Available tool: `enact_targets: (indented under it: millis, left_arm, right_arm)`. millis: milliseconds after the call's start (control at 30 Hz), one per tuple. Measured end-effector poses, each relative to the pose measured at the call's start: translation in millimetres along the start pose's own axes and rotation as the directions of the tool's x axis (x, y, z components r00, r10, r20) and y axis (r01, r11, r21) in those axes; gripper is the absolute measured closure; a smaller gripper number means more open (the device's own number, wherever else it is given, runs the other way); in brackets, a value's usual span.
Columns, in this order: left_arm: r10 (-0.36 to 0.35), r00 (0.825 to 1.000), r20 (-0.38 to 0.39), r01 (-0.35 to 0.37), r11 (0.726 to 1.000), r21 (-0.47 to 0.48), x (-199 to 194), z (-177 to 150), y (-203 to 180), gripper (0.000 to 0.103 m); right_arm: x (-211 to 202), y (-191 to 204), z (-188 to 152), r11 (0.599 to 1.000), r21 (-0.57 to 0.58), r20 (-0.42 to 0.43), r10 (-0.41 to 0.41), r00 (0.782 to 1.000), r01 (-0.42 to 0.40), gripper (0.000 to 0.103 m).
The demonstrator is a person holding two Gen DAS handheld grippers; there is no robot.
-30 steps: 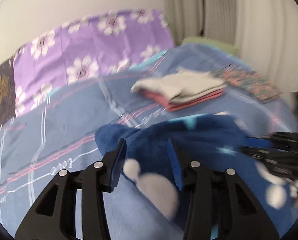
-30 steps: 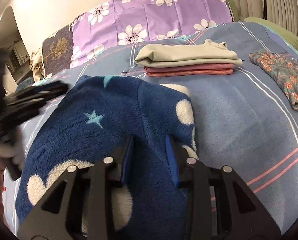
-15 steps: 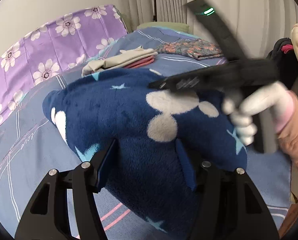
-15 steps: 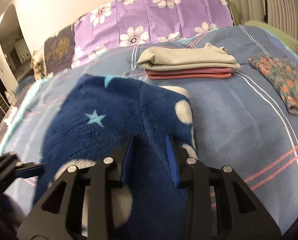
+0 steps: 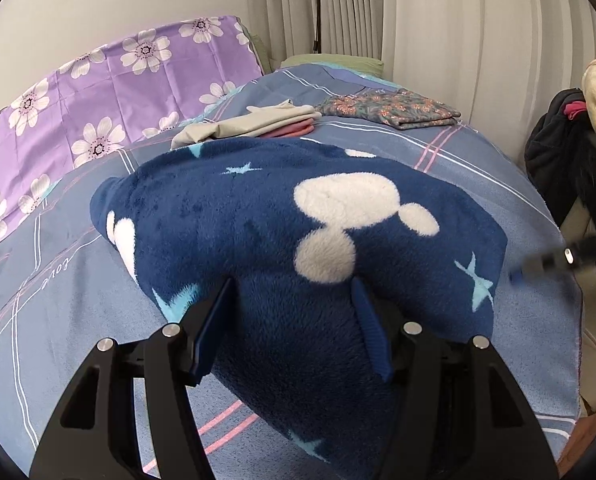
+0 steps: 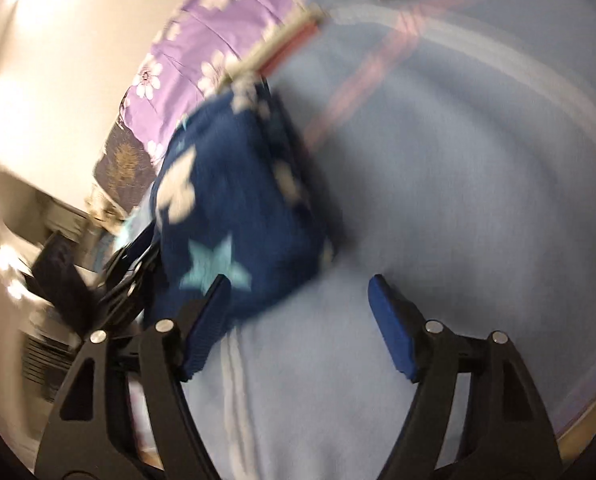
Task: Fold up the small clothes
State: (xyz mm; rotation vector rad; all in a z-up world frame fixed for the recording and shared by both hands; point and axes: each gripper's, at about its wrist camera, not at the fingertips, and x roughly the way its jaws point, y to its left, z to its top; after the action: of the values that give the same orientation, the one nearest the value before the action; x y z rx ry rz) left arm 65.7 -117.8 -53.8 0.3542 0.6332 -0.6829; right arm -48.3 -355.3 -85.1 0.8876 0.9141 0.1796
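The left gripper (image 5: 292, 320) straddles the near corner of the folded navy fleece garment (image 5: 298, 224), its jaws apart with plush bulging between them; whether the pads bite I cannot tell. From there the garment runs forward and to the right across the blue bedspread (image 5: 78, 312), long axis slanting toward the far right. The right gripper (image 6: 298, 320) has just been opening and stands wide with only bedspread between its jaws; the garment lies ahead and to its left. The left gripper is nearer. No containers here; a stack of folded clothes (image 5: 258, 124) sits beyond the garment.
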Motion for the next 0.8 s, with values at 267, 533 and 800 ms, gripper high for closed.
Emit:
enact_targets:
  millis: [267,533,800]
  left_arm:
    - [-0.010,1.000,0.012,0.010,0.999,-0.032,-4.0,-3.1,4.7,0.042]
    - [-0.022,1.000,0.022,0.023,0.998,-0.051,-4.3,-3.9,7.5,0.042]
    - [-0.043,0.999,0.030,0.045,0.997,-0.066,-4.6,-5.0,10.4,0.041]
  right_arm:
    - [31.3,9.4,-1.3,0.979,0.182,-0.066,0.102,0.993,-0.089,0.009]
    - [64.9,28.1,20.6,0.968,0.237,-0.023,0.094,0.995,-0.086,0.002]
    - [67.9,34.2,21.3,0.977,0.199,0.045,0.065,0.997,-0.072,0.002]
